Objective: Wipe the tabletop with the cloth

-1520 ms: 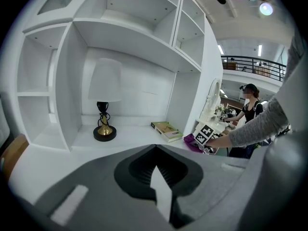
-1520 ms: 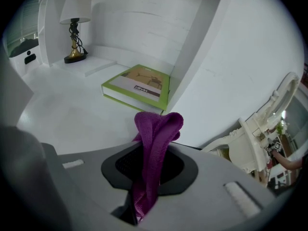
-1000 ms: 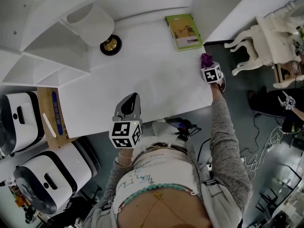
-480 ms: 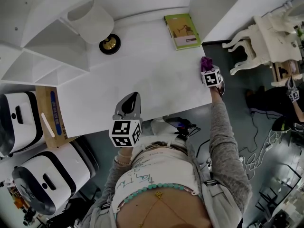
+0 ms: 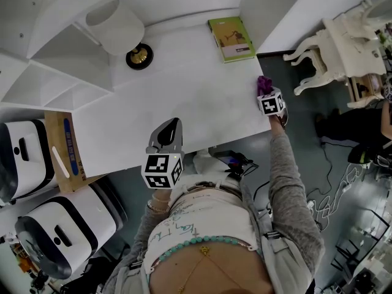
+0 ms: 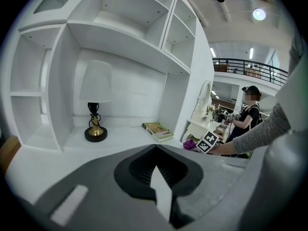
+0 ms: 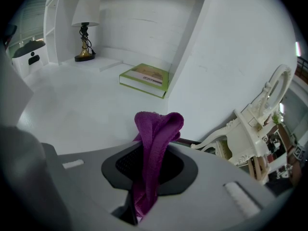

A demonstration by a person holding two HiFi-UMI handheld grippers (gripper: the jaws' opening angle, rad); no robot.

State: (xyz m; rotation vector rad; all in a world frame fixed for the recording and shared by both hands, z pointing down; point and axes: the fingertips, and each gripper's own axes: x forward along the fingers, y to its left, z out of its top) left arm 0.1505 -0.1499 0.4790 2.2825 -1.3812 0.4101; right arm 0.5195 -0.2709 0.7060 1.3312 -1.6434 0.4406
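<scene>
Tabletop (image 5: 190, 103): a white surface is seen from above; it is bounded by shelving on the left and by a white upright panel at the far right.
Shelving (image 5: 55, 72): white open compartments are ranged along the left side of the tabletop.
Chair (image 5: 343, 41): an ornate white piece is stood on the floor to the right, apart from the tabletop.
Lamp (image 5: 119, 32): a white shade over a dark and gold base is set at the far left of the tabletop.
Book (image 5: 231, 39): a green-covered volume is laid flat at the far right, just beside the panel.
Left gripper (image 5: 171, 126): it is held over the near edge of the tabletop; its jaws are pressed together with nothing between them.
Right gripper (image 5: 266, 92): it is held at the right edge of the tabletop, nearer than the book; its jaws are pinched on the cloth.
Cloth (image 7: 155, 143): a purple bunched fold is clamped between the right jaws and stands out beyond them at the tabletop's right edge; whether it is touching the surface cannot be told.
</scene>
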